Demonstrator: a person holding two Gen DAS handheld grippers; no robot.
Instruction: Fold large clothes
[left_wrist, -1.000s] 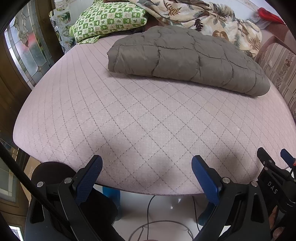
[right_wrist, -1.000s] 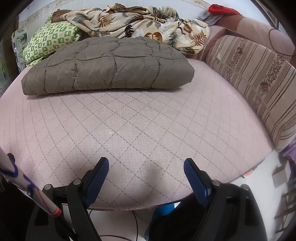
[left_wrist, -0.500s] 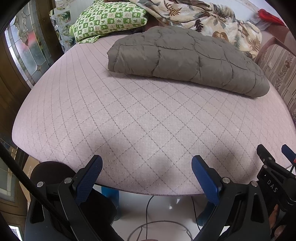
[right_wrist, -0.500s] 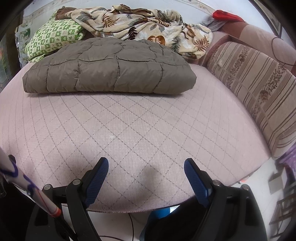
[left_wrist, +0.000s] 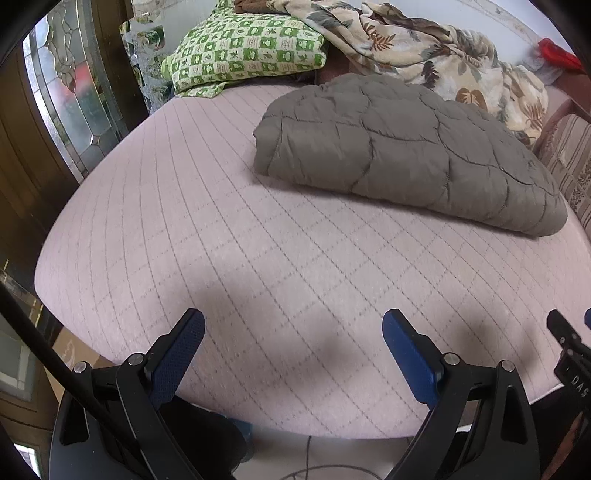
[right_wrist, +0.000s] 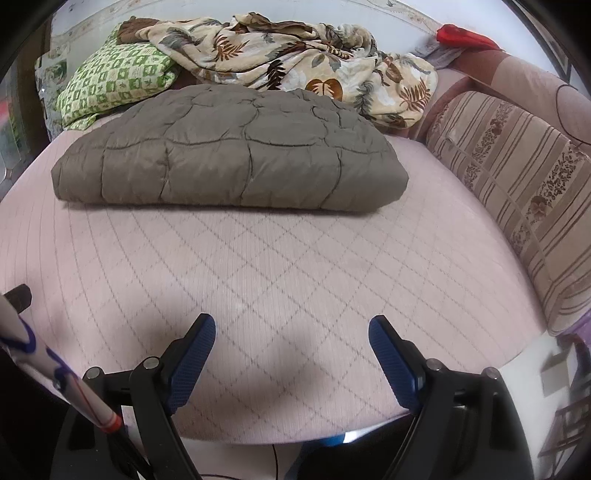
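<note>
A grey-brown quilted jacket (left_wrist: 402, 151) lies folded into a thick rectangle on the far part of the pink quilted bed (left_wrist: 258, 266). It also shows in the right wrist view (right_wrist: 229, 162). My left gripper (left_wrist: 293, 328) is open and empty, above the near edge of the bed, well short of the jacket. My right gripper (right_wrist: 291, 332) is open and empty, also above the near edge and apart from the jacket. The tip of the right gripper shows at the right edge of the left wrist view.
A green checked pillow (left_wrist: 243, 48) and a crumpled leaf-print blanket (right_wrist: 295, 62) lie behind the jacket. A striped sofa cushion (right_wrist: 517, 192) borders the bed on the right. A wooden door with glass (left_wrist: 62, 96) stands to the left. A red item (right_wrist: 461, 35) lies at the back right.
Both grippers have moved forward a little over the bed's near edge, toward the jacket. The left wrist view has shifted left. The jacket has not moved and both grippers stay open.
</note>
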